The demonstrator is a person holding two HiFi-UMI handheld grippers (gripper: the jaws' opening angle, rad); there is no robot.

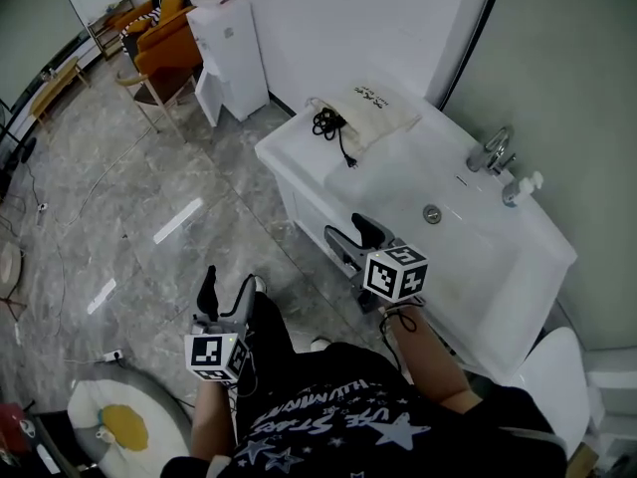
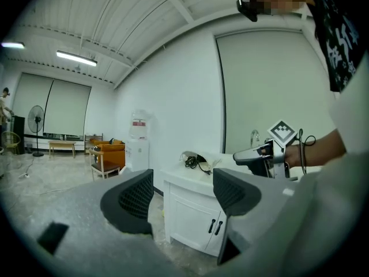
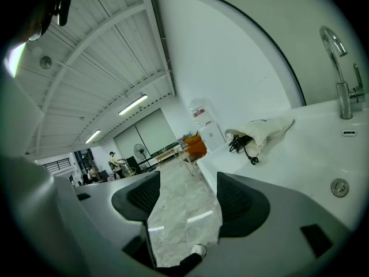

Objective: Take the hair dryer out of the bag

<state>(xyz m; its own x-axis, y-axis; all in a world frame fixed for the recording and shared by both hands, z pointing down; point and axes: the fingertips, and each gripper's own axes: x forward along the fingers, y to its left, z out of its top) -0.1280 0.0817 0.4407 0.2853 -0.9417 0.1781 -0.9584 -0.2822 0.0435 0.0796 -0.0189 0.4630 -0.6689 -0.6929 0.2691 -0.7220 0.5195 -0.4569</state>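
A cream cloth bag (image 1: 370, 111) lies on the far left end of the white vanity counter (image 1: 299, 152). A black cord and plug (image 1: 332, 127) spill from its open mouth; the hair dryer itself is hidden inside. The bag (image 3: 264, 130) and cord (image 3: 244, 147) also show in the right gripper view, and the bag (image 2: 196, 157) appears small in the left gripper view. My right gripper (image 1: 348, 235) hangs open by the counter's near edge, well short of the bag. Low beside my leg, over the floor, my left gripper (image 1: 225, 292) is open and holds nothing.
A sink basin with a drain (image 1: 432, 213) and a chrome faucet (image 1: 495, 149) fill the counter's right side. A white water dispenser (image 1: 231, 56) stands against the wall beyond the vanity, with orange chairs (image 1: 164, 38) behind it. A white stool (image 1: 553, 371) is at my right.
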